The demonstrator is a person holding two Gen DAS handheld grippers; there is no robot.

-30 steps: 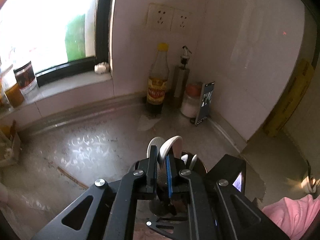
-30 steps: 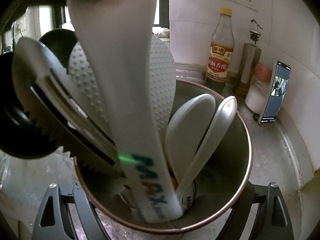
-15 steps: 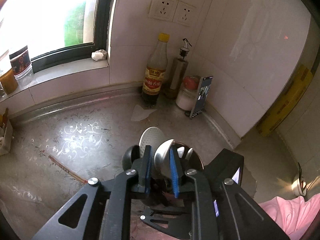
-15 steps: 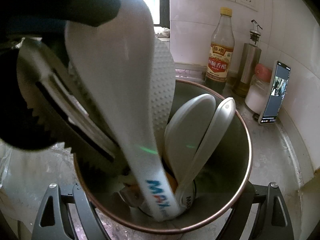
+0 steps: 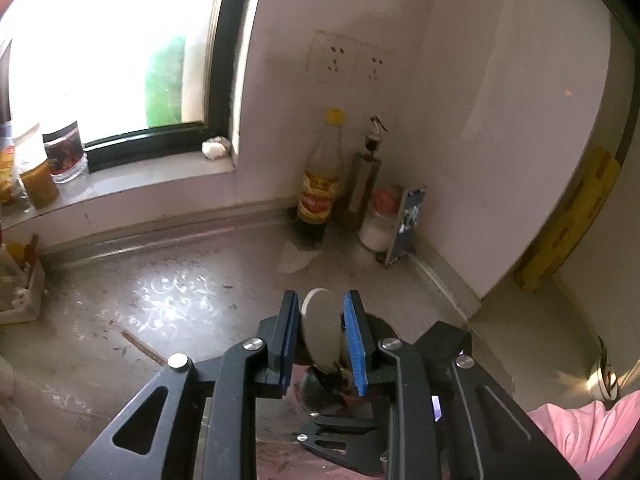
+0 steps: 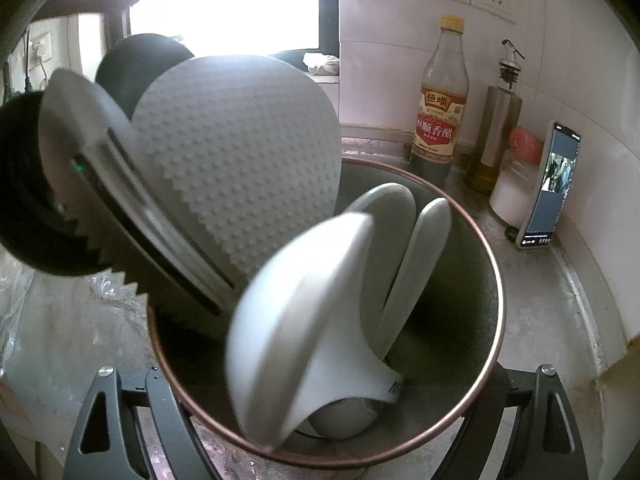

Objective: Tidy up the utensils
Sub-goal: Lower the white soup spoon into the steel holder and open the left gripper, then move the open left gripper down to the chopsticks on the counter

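A bright window (image 5: 108, 52) in a dark frame washes out the upper left, and daylight falls on its tiled sill (image 5: 132, 184), where a few jars (image 5: 64, 152) stand. The walls are pale tile meeting in a corner, with a double socket (image 5: 350, 60) above it. Below lies a grey patterned countertop (image 5: 172, 300), glinting where the light strikes. In the corner stand a vinegar bottle (image 6: 440, 108), an oil dispenser (image 6: 498, 120), a white jar (image 6: 514, 192) and a propped phone (image 6: 550, 188).

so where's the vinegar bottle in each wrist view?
Left wrist: vinegar bottle upper centre, in the counter corner below the sockets.
Right wrist: vinegar bottle upper right, behind the metal cup.
Shared landmark: phone leaning on the wall to the bottle's right.
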